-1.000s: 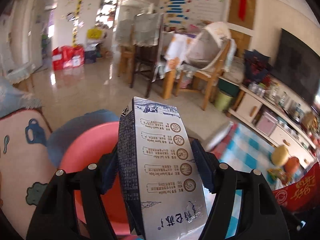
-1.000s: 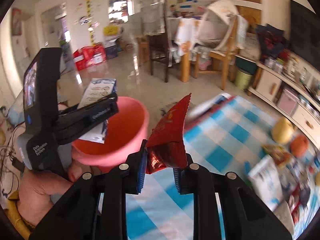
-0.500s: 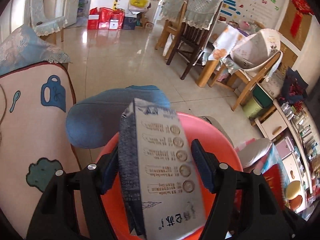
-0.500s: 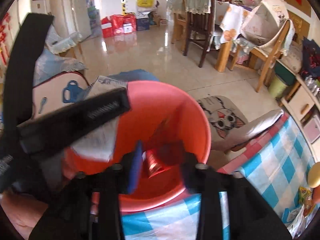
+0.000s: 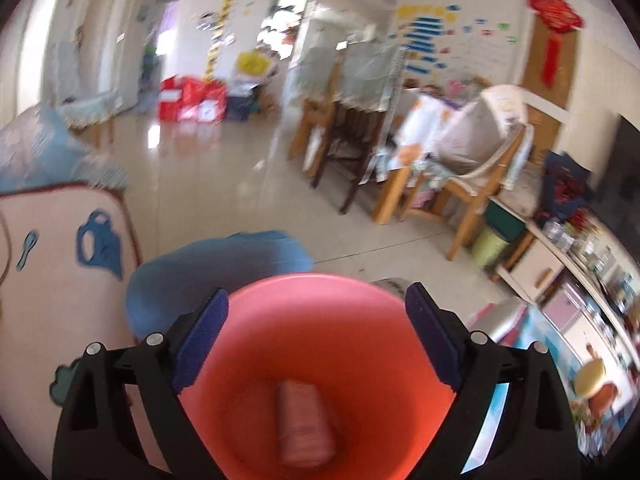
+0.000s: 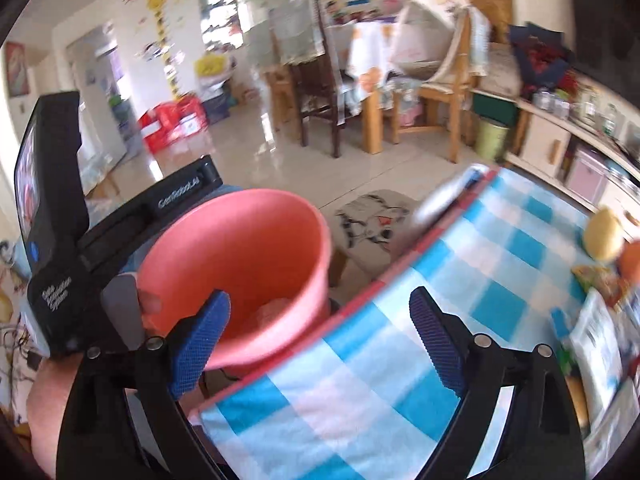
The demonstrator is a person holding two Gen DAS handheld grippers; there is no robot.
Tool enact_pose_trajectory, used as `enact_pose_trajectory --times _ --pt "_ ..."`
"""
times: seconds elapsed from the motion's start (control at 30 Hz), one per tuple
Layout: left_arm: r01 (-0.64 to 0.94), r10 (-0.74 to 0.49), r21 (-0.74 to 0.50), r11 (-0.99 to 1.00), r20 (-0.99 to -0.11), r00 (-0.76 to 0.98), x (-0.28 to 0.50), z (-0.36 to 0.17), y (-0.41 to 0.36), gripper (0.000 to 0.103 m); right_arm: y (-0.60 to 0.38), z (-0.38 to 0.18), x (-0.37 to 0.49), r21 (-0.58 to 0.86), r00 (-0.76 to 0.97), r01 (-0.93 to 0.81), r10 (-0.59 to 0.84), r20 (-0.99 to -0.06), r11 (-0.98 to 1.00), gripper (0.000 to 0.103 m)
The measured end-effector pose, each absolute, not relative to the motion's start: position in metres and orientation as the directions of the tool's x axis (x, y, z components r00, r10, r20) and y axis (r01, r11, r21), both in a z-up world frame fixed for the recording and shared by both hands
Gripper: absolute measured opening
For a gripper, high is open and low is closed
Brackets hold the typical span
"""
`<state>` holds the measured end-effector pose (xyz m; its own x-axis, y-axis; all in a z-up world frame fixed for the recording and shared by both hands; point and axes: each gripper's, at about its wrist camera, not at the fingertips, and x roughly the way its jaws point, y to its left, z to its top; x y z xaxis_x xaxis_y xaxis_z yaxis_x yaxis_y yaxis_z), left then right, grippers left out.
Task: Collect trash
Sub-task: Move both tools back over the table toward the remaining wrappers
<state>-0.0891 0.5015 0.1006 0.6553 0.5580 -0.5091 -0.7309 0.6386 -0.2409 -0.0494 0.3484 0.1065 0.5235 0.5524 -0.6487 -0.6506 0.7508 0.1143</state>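
Since the earlier frames both grippers have let go: the carton (image 5: 306, 426) formerly clamped in the left gripper (image 5: 316, 340) now lies blurred at the bottom of the pink bucket (image 5: 320, 292), directly below and between its jaws, and the red wrapper formerly in the right gripper (image 6: 320, 340) is gone from its jaws and cannot be made out. Both pairs of jaws stand wide apart and empty. In the right wrist view the bucket sits ahead and left of the jaws, beside the checked desk (image 6: 500, 280), and the left gripper sits behind the bucket.
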Motion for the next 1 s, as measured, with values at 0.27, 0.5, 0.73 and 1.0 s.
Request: enact_pose_trajectory --times 0.27,0.5,0.73,1.0 --pt "-0.565 0.459 -0.14 0.813 -0.441 0.771 -0.068 0.121 0.443 0.091 0.282 0.109 -0.074 0.001 0.657 -0.573 0.46 -0.598 0.819 0.098" --pt "-0.467 0.35 -0.158 0.87 -0.47 0.81 -0.059 0.126 0.413 0.091 0.232 0.111 -0.086 -0.025 0.715 -0.488 0.384 -0.585 0.872 0.098" --pt "-0.351 0.203 -0.246 0.904 -0.476 0.856 -0.054 0.123 0.386 0.091 0.193 0.107 -0.087 0.018 0.696 -0.454 0.367 -0.617 0.891 0.098" --pt "-0.242 0.081 -0.259 0.935 -0.509 0.857 -0.037 0.11 0.353 0.091 0.145 0.099 -0.09 0.069 0.699 -0.419 0.37 -0.612 0.905 0.098"
